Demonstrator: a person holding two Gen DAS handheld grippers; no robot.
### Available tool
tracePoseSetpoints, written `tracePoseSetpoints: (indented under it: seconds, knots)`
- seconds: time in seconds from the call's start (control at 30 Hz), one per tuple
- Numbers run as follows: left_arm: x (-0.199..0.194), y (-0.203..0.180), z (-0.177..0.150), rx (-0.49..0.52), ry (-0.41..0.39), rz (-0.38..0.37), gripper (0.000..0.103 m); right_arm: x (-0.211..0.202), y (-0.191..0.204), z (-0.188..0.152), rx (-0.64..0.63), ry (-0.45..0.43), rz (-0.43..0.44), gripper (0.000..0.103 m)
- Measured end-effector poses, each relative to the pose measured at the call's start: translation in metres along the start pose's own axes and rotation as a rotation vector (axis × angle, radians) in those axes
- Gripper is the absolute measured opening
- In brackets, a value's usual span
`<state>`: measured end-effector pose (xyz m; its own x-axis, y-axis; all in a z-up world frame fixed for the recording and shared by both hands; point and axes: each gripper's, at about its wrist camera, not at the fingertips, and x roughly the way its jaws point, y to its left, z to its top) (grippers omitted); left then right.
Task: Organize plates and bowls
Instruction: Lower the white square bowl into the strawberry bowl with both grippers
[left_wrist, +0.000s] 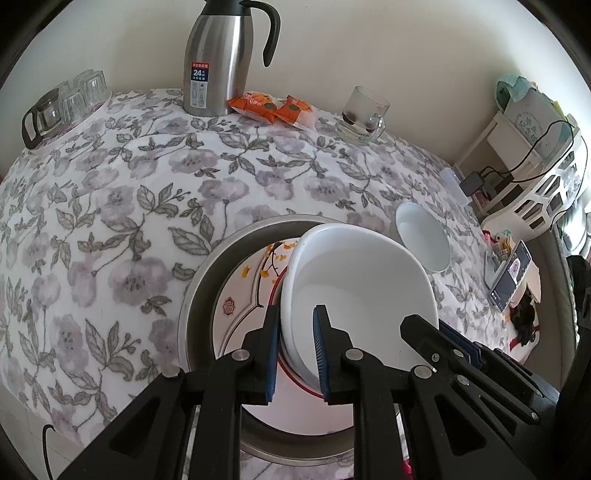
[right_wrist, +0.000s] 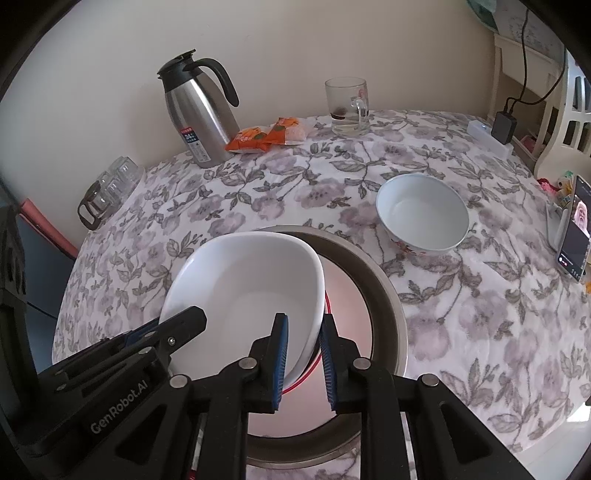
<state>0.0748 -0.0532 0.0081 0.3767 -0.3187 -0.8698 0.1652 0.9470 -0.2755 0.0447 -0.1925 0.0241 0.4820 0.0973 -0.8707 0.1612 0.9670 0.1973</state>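
Note:
A white square-ish bowl (left_wrist: 354, 280) (right_wrist: 251, 288) is held tilted over a patterned plate (left_wrist: 251, 288) (right_wrist: 347, 295) that lies in a wide grey metal dish (left_wrist: 207, 280) (right_wrist: 384, 295). My left gripper (left_wrist: 297, 314) is shut on the bowl's left rim, one blue pad inside and one outside. On the opposite rim my right gripper (right_wrist: 303, 325) is shut the same way. Each gripper also shows in the other's view: the right gripper (left_wrist: 417, 325) and the left gripper (right_wrist: 192, 314). A second, round white bowl (left_wrist: 424, 236) (right_wrist: 421, 214) stands on the floral tablecloth to the right.
Along the wall stand a steel thermos jug (left_wrist: 218, 62) (right_wrist: 199, 114), orange snack packets (left_wrist: 273, 107) (right_wrist: 266, 138) and a glass mug (left_wrist: 364, 114) (right_wrist: 347, 107). Upturned glasses (left_wrist: 70, 103) (right_wrist: 110, 188) sit far left. A phone (right_wrist: 572, 236) and a white basket (left_wrist: 543, 192) are at the right edge.

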Motion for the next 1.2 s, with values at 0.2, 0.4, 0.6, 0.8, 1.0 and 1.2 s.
tracePoseSetpoints:
  seconds: [0.2, 0.4, 0.6, 0.8, 1.0, 1.2]
  knots:
    - [0.0, 0.002, 0.0, -0.007, 0.003, -0.008, 0.018, 0.001, 0.001, -0.001, -0.003, 0.006, -0.005, 0.021]
    - [0.003, 0.001, 0.001, -0.007, 0.012, -0.003, 0.018, 0.003, 0.001, -0.001, -0.011, 0.013, -0.006, 0.021]
    - [-0.003, 0.003, 0.003, -0.013, -0.011, -0.01, 0.018, 0.002, -0.001, -0.001, 0.014, 0.014, 0.018, 0.021]
    - [-0.014, 0.007, 0.006, -0.024, -0.045, -0.025, 0.02, -0.005, -0.004, 0.002, 0.03, -0.008, 0.041, 0.021]
    - [-0.031, 0.008, 0.009, -0.031, -0.113, -0.035, 0.032, -0.017, -0.006, 0.005, 0.042, -0.066, 0.06, 0.022]
    - [-0.033, 0.016, 0.011, -0.062, -0.128, 0.013, 0.046, -0.02, -0.01, 0.008, 0.055, -0.088, 0.05, 0.023]
